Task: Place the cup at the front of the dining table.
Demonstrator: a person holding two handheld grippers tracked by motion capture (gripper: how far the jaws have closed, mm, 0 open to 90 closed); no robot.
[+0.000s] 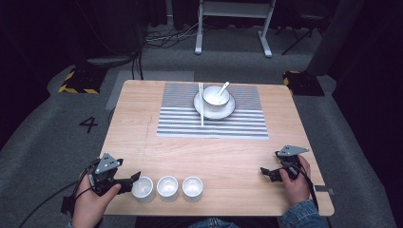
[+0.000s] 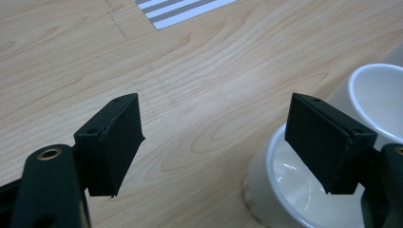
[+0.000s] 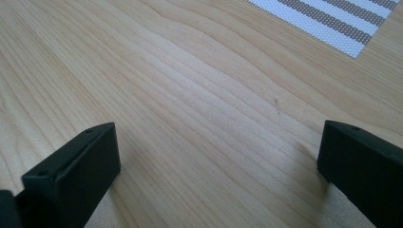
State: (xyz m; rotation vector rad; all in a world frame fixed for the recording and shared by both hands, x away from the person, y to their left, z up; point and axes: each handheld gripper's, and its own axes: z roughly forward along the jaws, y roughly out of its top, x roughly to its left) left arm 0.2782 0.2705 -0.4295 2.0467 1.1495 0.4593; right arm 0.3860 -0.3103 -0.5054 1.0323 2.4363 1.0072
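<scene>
High view: a wooden tabletop (image 1: 223,156) carrying a striped placemat (image 1: 214,121) at its far side and a row of three small white cups along its near edge. On the placemat stands a white plate (image 1: 214,110) bearing a white bowl (image 1: 216,96); a white spoon (image 1: 222,88) rests inside the bowl with its handle leaning over the far-right rim, and a pair of pale chopsticks (image 1: 201,104) lies across the plate's left edge, running from far to near. What else the bowl may hold cannot be told.

The three cups appear empty, their interiors plain white. The left cup (image 1: 142,187) sits just beside the left gripper (image 1: 135,179), whose jaws stand spread; the middle cup (image 1: 167,185) and the right cup (image 1: 192,186) follow, close together but apart.

Left gripper view: one jaw hangs over the left cup's open mouth (image 2: 290,190) and the other over bare wood, so the cup's wall lies between them, ungrasped. The middle cup (image 2: 380,95) shows just beyond it.

The right gripper (image 1: 267,173) rests at the near right of the tabletop, well apart from the cups. In the right gripper view its jaws are released and wide, with bare wood between them and a corner of the placemat (image 3: 332,19) beyond.
</scene>
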